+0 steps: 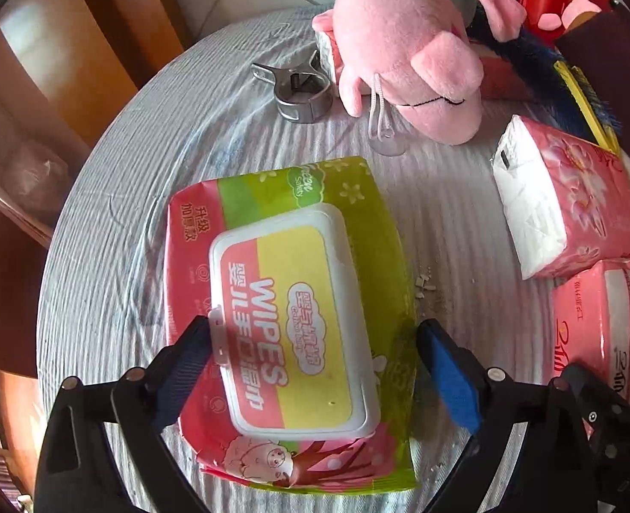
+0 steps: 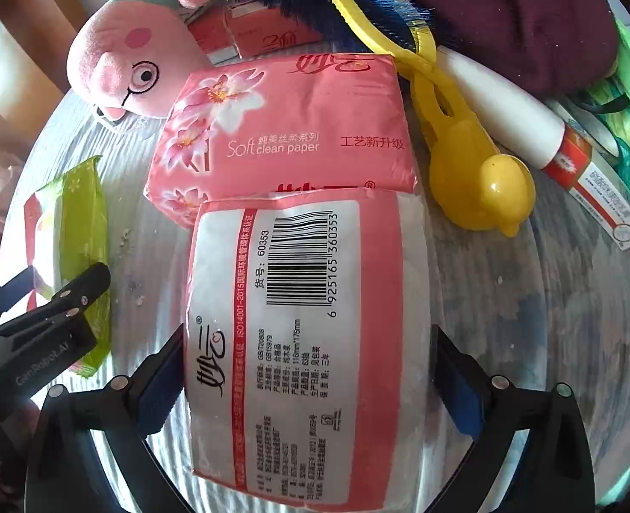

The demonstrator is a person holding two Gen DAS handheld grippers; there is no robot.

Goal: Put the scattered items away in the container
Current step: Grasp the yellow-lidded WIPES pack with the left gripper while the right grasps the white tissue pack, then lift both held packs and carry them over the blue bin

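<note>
A green and pink pack of baby wipes [image 1: 289, 320] with a white lid lies on the striped cloth. My left gripper [image 1: 315, 367] is open around its near end, one finger on each side. A pink tissue pack with a barcode label [image 2: 302, 333] lies between the open fingers of my right gripper [image 2: 310, 380]; the left pad touches it or nearly does, the right pad stands just off it. A second pink tissue pack [image 2: 289, 132] lies just beyond it. No container is in view.
A pink plush pig [image 1: 404, 51] and a metal clamp [image 1: 298, 89] lie at the far side. A yellow duck-shaped clip [image 2: 456, 145], a white roller [image 2: 503, 111], a blue brush [image 2: 357, 0], a toothpaste box [image 2: 601, 196] and dark purple fabric [image 2: 507, 13] lie to the right.
</note>
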